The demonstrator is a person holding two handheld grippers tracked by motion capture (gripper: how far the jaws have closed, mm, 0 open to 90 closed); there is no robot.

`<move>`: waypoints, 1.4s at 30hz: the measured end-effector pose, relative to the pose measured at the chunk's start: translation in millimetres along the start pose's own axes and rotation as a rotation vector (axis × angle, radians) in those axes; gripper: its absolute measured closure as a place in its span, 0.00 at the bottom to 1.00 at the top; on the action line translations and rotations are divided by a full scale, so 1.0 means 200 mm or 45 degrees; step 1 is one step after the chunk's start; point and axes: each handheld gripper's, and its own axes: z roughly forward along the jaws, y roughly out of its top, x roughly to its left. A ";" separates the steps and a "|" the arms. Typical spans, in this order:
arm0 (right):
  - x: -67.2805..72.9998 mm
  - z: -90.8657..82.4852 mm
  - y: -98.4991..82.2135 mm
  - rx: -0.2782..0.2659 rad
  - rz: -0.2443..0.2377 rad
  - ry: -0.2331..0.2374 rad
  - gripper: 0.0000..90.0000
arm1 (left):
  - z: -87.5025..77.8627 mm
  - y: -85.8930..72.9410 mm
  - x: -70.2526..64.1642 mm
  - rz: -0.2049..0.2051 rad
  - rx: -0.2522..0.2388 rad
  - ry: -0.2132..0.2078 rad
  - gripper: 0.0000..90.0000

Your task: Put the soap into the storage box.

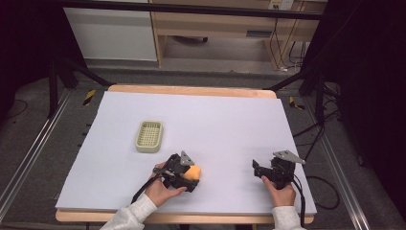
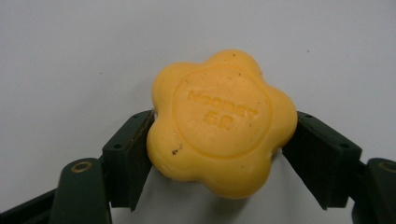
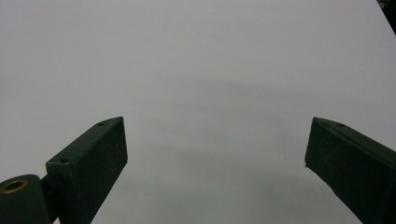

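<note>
White table (image 1: pixel 230 120): left gripper (image 2: pixel 219 154) clamps orange soap (image 2: pixel 222 123), lettering visible close-up; right gripper (image 3: pixel 215 154) apart.

The flower-shaped soap (image 2: pixel 222 123) looks waxy and smooth with dark specks; the table sheet (image 1: pixel 215 124) matt.
</note>
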 end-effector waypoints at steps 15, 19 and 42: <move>0.00 0.00 0.00 -0.002 0.000 0.001 0.07 | -0.08 0.02 0.02 -0.029 -0.082 0.012 0.30; 0.00 0.00 0.00 -0.004 0.001 0.000 0.07 | -0.12 0.03 0.05 -0.050 -0.105 0.017 0.30; 0.00 0.00 0.00 -0.007 -0.002 0.000 0.07 | -0.29 0.03 0.25 -0.163 -0.185 0.115 0.30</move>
